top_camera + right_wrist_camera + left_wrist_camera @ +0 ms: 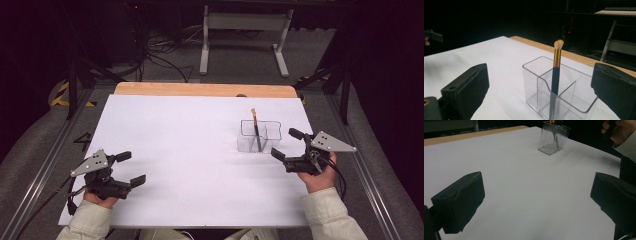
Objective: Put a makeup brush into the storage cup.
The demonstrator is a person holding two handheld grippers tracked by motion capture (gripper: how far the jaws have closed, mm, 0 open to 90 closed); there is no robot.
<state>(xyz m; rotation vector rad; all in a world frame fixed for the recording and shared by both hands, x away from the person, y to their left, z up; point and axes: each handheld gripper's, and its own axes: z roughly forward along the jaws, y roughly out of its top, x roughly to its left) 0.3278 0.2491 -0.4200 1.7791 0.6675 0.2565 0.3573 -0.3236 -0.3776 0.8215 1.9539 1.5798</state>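
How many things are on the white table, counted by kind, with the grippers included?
Brush: 1
Clear organizer: 1
Grippers: 2, left gripper and right gripper, both open
Total: 4

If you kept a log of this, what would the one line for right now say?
left tool: open, empty, near table edge | right tool: open, empty, beside organizer | brush: upright in clear organizer | contact: none
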